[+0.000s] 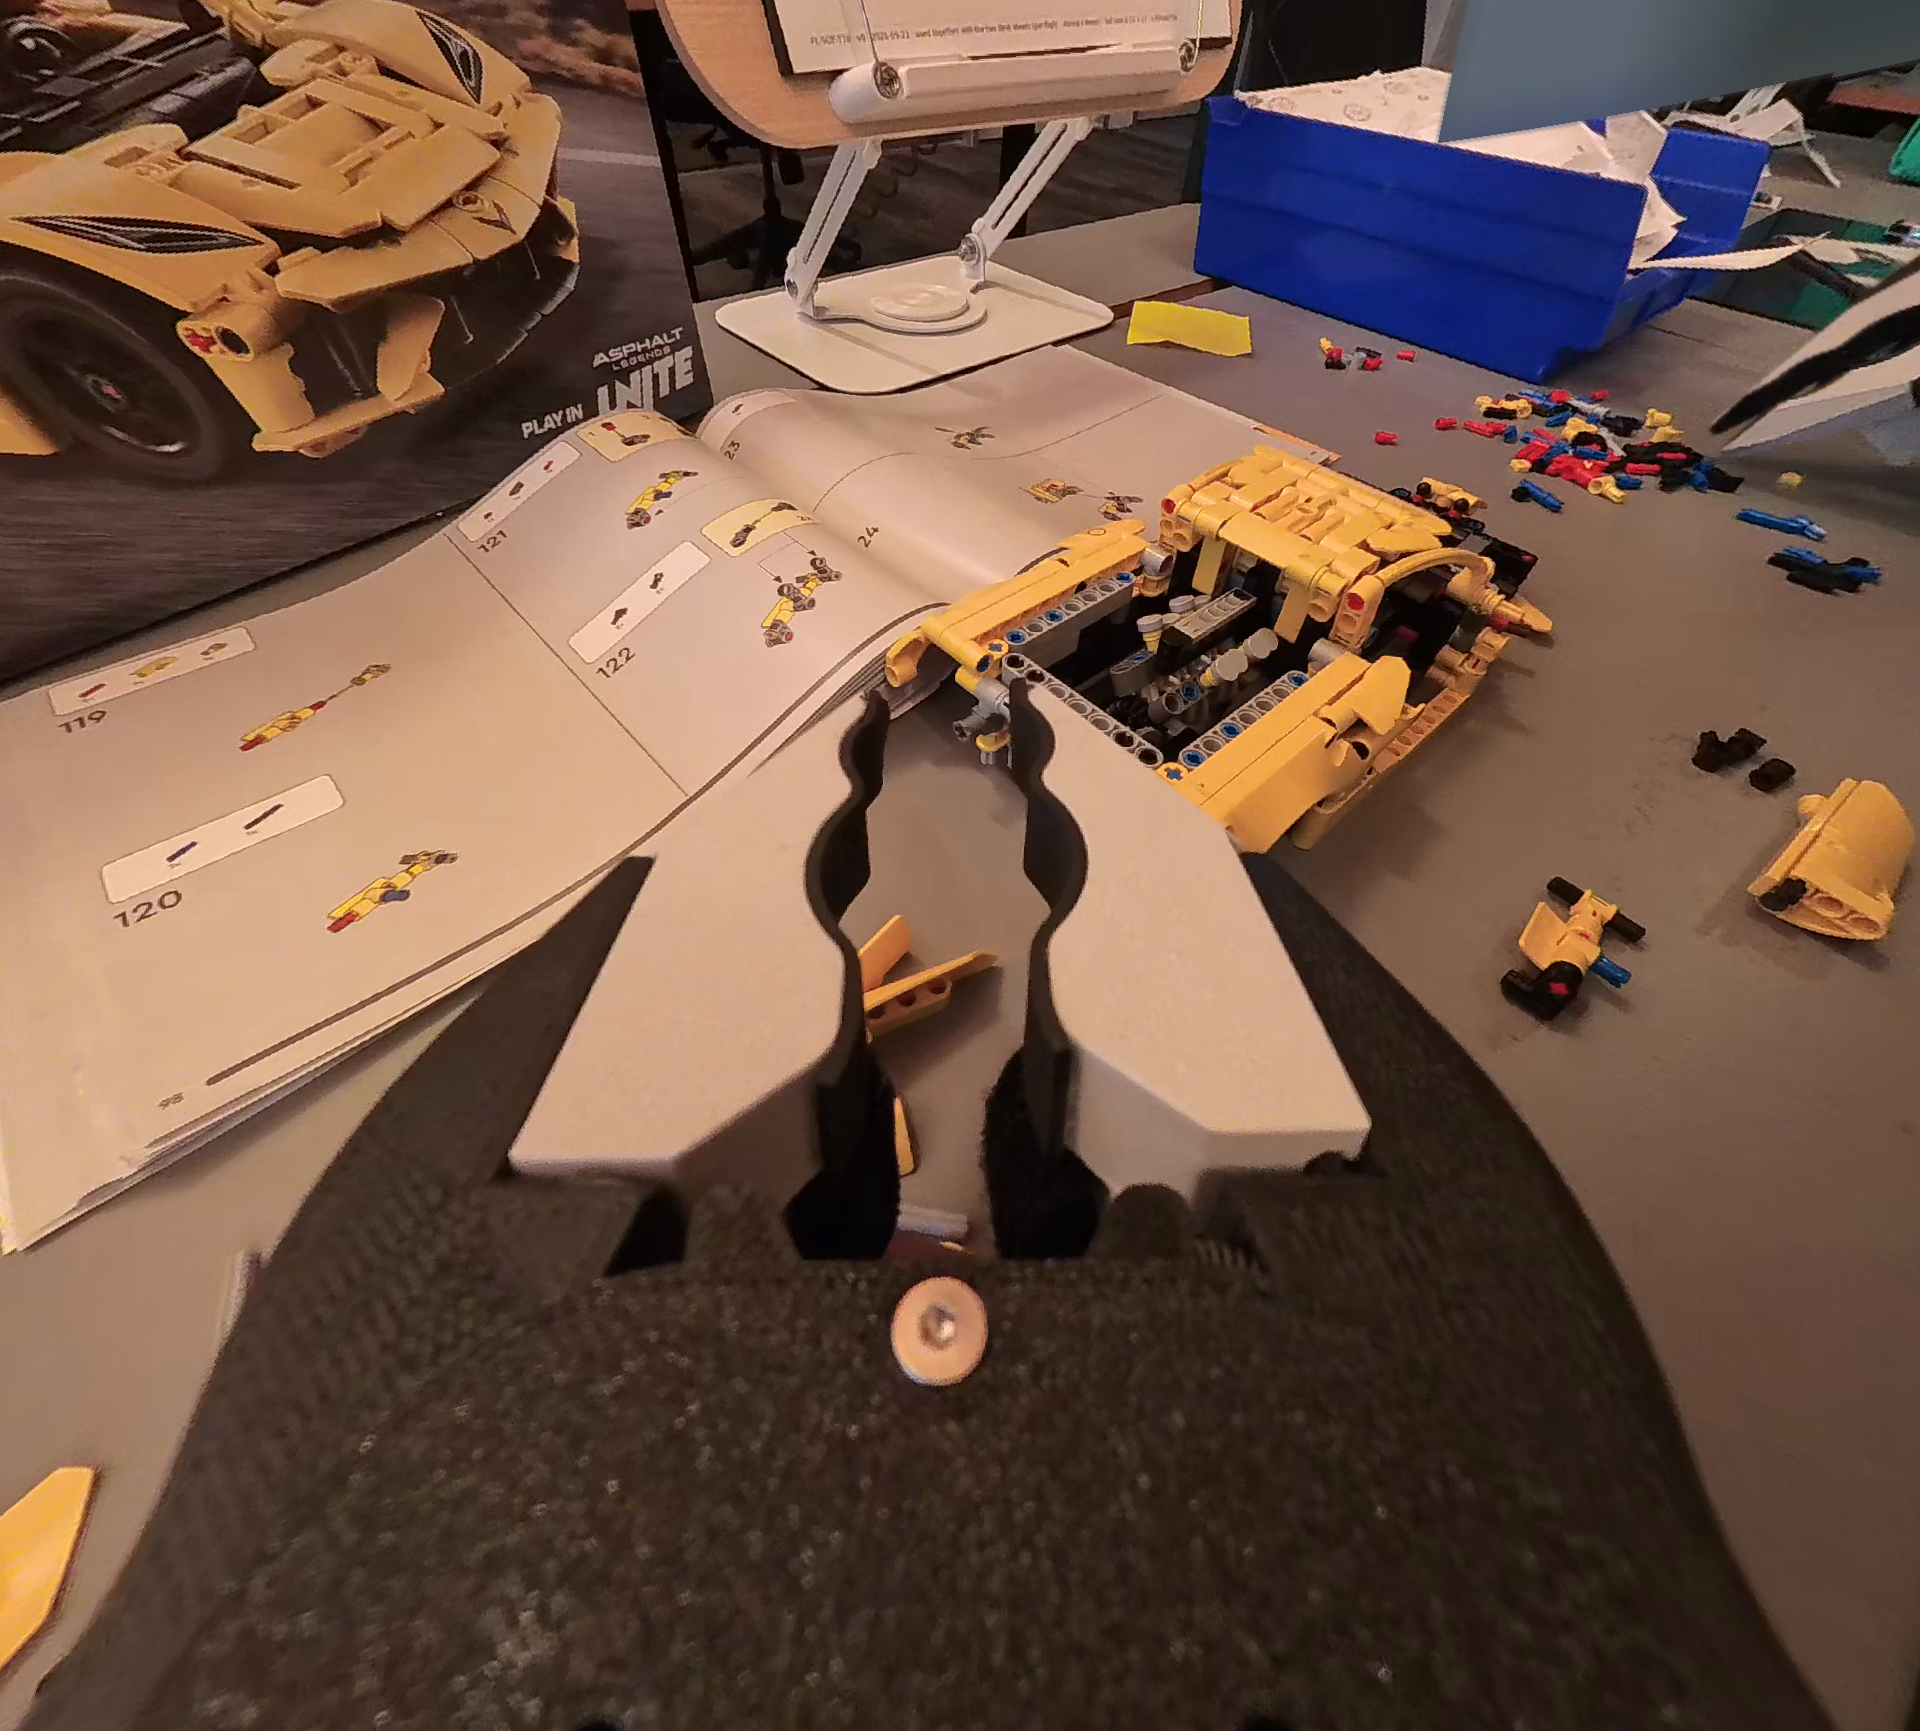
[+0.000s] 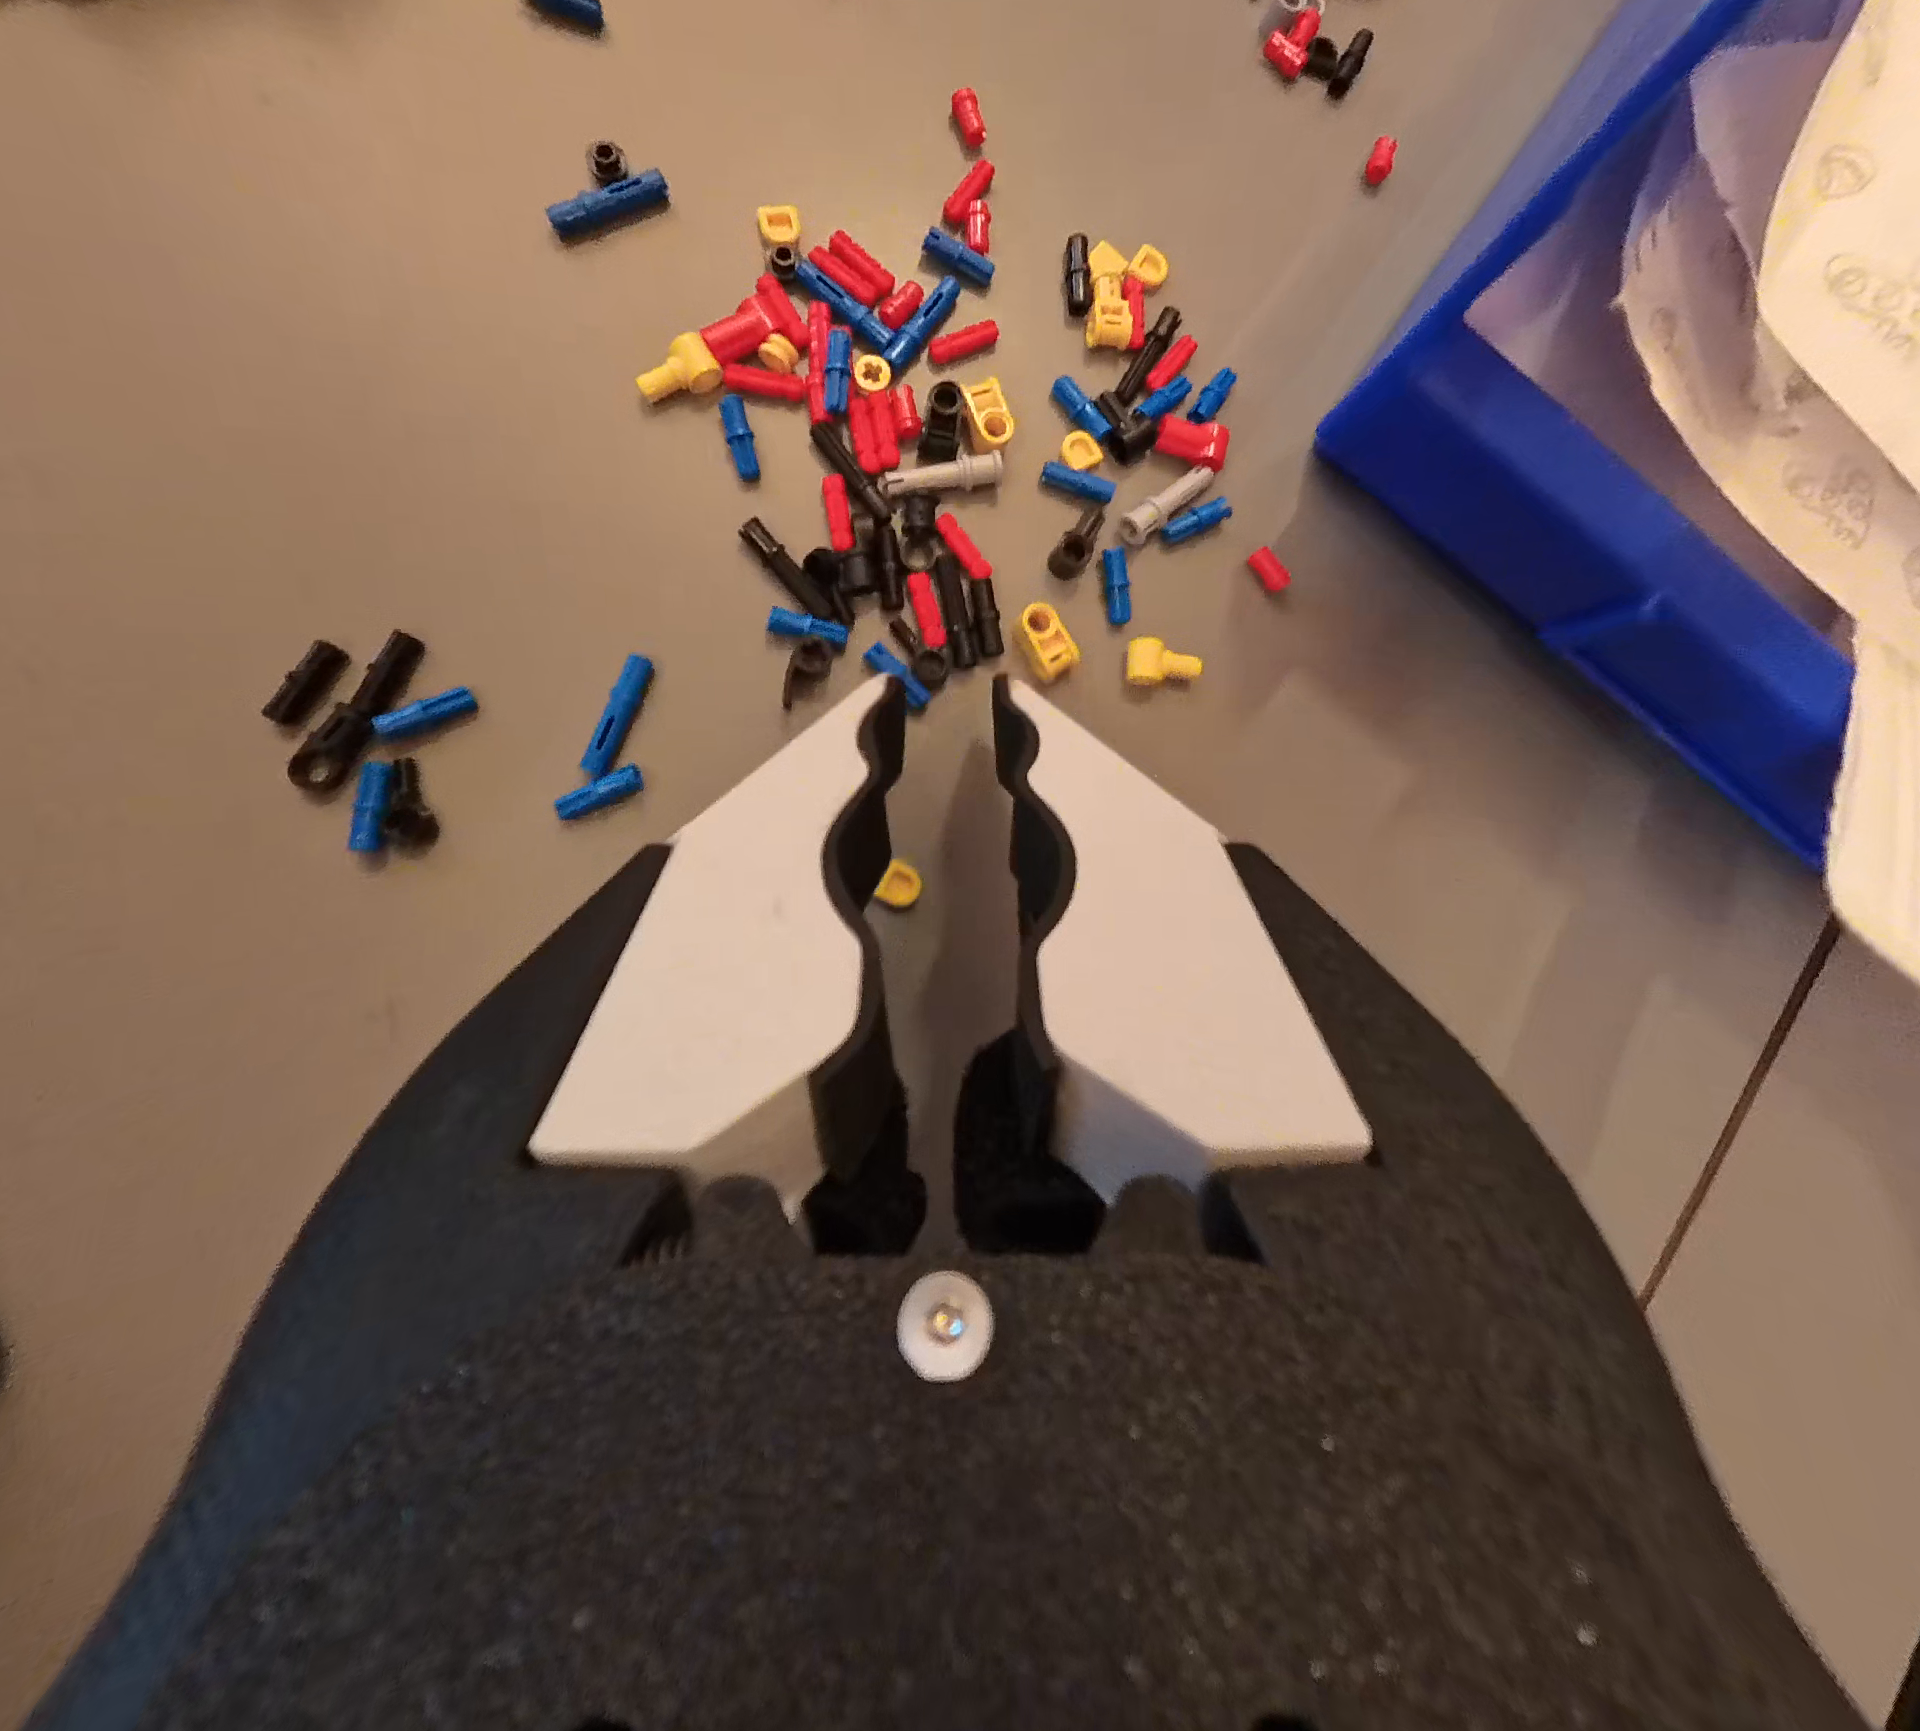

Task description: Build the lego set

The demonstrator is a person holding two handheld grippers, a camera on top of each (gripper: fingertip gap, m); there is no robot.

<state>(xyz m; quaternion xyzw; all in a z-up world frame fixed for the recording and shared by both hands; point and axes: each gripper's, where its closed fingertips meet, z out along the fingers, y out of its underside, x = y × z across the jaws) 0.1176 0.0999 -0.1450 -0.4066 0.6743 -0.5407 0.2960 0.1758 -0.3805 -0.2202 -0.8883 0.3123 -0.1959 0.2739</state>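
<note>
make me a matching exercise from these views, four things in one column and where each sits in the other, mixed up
Things:
1. partly built yellow car
2. blue bin
3. pile of small pins
4. open instruction booklet

Places:
A. just ahead of the right gripper, on the grey table
B. far right of the table, stuffed with crumpled paper
C. beside the booklet's right edge, ahead of the left gripper
D. lying flat in front of the set's box

Pairs: 1-C, 2-B, 3-A, 4-D

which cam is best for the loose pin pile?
Right wrist view: the pin pile lies spread just beyond the right hand-held gripper, each colour distinct. Left wrist view shows it only small, far right.
</note>
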